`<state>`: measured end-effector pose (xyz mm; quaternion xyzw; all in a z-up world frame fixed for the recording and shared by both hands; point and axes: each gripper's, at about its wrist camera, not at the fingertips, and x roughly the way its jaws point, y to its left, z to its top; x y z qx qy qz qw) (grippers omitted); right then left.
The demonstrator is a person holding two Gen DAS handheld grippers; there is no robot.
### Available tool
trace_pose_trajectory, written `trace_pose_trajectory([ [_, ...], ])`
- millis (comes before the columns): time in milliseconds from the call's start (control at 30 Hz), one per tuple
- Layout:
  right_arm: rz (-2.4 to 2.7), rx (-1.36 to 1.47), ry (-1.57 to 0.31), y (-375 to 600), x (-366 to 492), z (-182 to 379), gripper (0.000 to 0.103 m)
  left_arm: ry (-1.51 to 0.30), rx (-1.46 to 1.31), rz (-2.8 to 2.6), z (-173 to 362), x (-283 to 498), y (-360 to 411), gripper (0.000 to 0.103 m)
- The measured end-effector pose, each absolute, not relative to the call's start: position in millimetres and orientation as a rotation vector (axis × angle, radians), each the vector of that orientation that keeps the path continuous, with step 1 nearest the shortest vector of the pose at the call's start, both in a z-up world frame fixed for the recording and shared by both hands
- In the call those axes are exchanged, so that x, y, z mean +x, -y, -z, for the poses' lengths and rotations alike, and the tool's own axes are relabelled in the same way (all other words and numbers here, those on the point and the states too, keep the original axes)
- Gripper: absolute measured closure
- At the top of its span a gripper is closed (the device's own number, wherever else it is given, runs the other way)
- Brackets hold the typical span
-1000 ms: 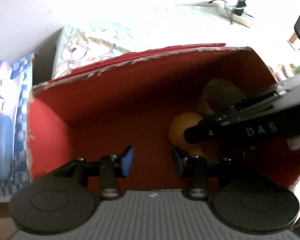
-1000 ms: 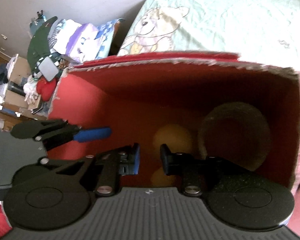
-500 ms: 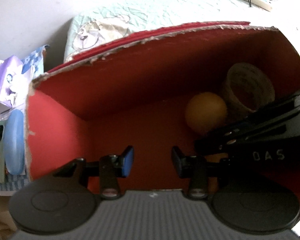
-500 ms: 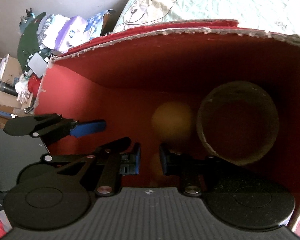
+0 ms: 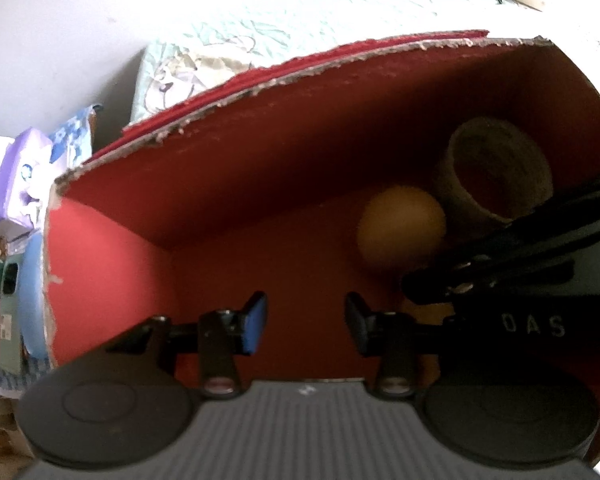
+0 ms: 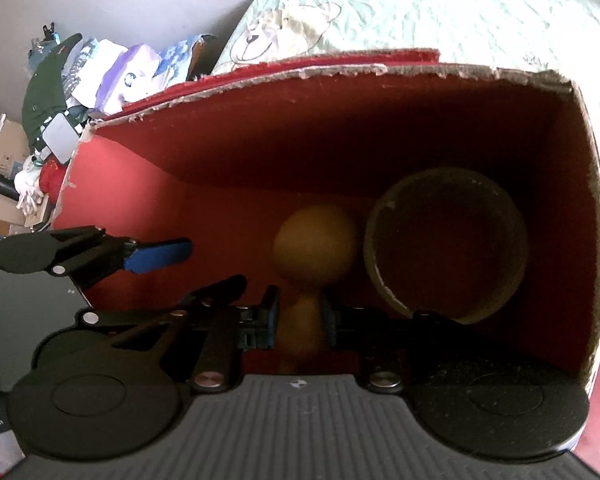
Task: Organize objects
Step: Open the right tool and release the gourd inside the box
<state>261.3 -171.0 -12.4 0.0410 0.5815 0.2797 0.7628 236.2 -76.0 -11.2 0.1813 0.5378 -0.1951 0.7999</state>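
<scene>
- Left wrist view: we looked down into a red cardboard box (image 5: 260,184) with torn upper edges, resting against pale green bedding (image 5: 300,12).
- Our left gripper (image 5: 305,322) hung above the bare red floor of the box, its jaws apart and opening, with nothing between them.
- Toward the far right of the box lay a blurred orange wooden piece with a round head (image 5: 400,228), and just beside it, farther right, a brown round cup (image 5: 496,176).
- The right gripper (image 5: 432,286) came in from the right, dark against the box, partly covering the wooden piece.
- Right wrist view: the right gripper (image 6: 299,322) had the narrow stem of the wooden piece (image 6: 315,240) between its jaws, which were opening; the pads seemed just clear of the stem.
- The cup (image 6: 446,242) stood upright, touching or nearly touching the round head, by the right wall of the box (image 6: 580,200).
- The left gripper (image 6: 156,254) showed at the left, empty.
- We judged the step to be setting the wooden piece down inside the box.
- The next move probably called for widening the jaws fully and lifting straight out without nudging the cup.
</scene>
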Motion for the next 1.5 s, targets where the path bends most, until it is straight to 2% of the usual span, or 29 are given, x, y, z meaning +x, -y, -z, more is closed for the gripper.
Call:
trace_pose_trajectory([
  [100,-0.596,0.091,-1.239,173.5,260.0,11.2,0.076,-1.120,0.417,0.394,9.2,231.3,78.8,0.051],
  [167,-0.592,0.101,-1.229,174.0,259.9,11.4,0.076,-1.106,0.424,0.388,10.0,232.2,78.9,0.043],
  [233,-0.579,0.128,-1.224,175.9,260.5,12.0,0.076,-1.099,0.422,0.382,8.1,230.0,78.3,0.042],
  [800,-0.502,0.095,-1.154,177.7,254.4,7.1,0.076,-1.053,0.447,0.319,2.8,217.8,81.2,0.040],
  [1200,-0.479,0.098,-1.120,179.9,254.7,5.7,0.081,-1.020,0.446,0.290,-1.8,207.9,82.8,0.040],
  [1500,-0.480,0.115,-1.089,180.2,251.5,3.8,0.081,-0.988,0.449,0.289,-5.2,201.2,83.2,0.037],
])
